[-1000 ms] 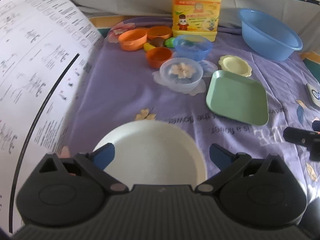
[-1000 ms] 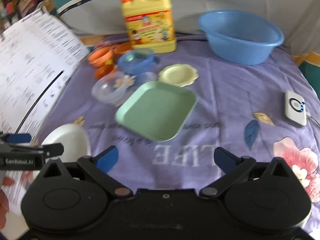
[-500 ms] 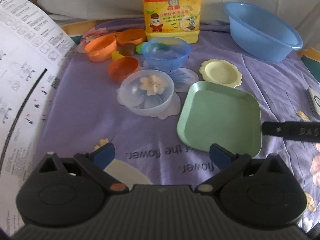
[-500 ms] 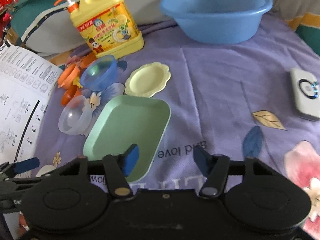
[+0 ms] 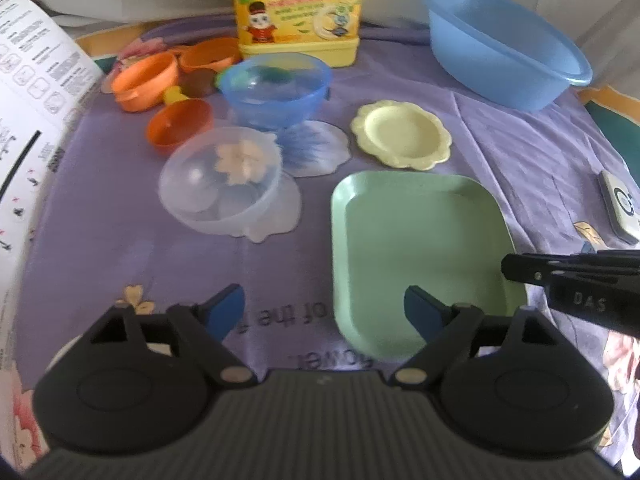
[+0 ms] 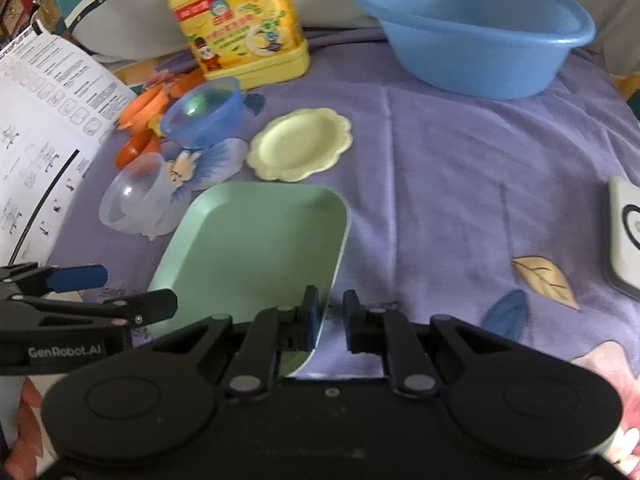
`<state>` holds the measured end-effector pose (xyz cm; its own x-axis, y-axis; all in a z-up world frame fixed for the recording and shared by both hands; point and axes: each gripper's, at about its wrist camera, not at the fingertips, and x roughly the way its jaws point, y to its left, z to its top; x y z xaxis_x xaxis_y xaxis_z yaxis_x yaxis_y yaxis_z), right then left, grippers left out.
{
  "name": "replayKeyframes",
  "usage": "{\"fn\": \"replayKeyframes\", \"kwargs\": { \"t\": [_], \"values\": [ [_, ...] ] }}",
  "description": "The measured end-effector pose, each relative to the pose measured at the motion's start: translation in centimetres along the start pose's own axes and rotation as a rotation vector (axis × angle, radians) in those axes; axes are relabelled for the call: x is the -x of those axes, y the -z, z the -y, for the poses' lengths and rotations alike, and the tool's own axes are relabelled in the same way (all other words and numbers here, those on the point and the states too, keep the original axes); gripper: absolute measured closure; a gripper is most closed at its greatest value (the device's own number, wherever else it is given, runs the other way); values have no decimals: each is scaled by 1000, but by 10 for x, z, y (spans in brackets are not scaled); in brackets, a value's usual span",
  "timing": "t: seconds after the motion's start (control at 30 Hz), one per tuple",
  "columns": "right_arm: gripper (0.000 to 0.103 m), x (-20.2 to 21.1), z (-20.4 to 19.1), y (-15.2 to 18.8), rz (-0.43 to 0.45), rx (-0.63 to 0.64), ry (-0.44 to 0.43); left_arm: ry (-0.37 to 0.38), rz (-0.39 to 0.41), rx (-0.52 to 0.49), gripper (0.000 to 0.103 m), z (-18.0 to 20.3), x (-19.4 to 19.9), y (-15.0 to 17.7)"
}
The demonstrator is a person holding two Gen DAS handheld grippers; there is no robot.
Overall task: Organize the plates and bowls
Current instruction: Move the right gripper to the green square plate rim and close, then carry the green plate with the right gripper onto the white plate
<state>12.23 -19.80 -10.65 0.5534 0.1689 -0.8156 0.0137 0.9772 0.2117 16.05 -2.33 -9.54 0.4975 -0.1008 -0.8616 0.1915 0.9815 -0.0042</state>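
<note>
Right tool (image 6: 331, 320) now astride green plate (image 6: 256, 248) rim

- The left gripper (image 5: 324, 306) hovered over the purple cloth (image 5: 120, 248), its jaws wide apart and just then narrowing, nothing between them.
- The green square plate (image 5: 416, 248) lay just right of the gripper's midline, under its right fingertip.
- Beyond the green plate sat a scalloped yellow plate (image 5: 402, 134); to its left, a clear bowl (image 5: 220, 186) and a blue bowl (image 5: 276, 88).
- The right gripper (image 5: 520, 272) reached over the green plate's right edge.
</note>
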Motion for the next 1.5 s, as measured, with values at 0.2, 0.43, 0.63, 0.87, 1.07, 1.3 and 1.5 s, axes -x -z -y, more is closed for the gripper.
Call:
{"fn": "replayKeyframes", "kwargs": {
  "t": [0.2, 0.43, 0.63, 0.87, 1.07, 1.3, 1.5],
  "values": [
    [89, 0, 12, -4, -27, -28, -31, 26, -21, -3, 53, 15, -13, -2],
    [88, -7, 8, -3, -2, -33, -33, 49, -12, -10, 69, 18, -17, 0],
    [80, -10, -2, 1, 50, 6, -13, 47, -3, -2, 64, 16, -19, -1],
    [79, -5, -15, 6, 41, 22, 45, 3, 6, -36, 67, 29, -6, 5],
    [79, 9, -21, 13, 36, 33, 50, 5, -1, -19, 67, 26, 10, 10],
    [79, 38, -33, 16, 62, 61, 44, 29, 26, 11, 66, 15, 41, 22],
    [79, 65, -56, 21, 86, 94, 26, 26, 79, 23, 66, -2, 78, 36]
  ]
}}
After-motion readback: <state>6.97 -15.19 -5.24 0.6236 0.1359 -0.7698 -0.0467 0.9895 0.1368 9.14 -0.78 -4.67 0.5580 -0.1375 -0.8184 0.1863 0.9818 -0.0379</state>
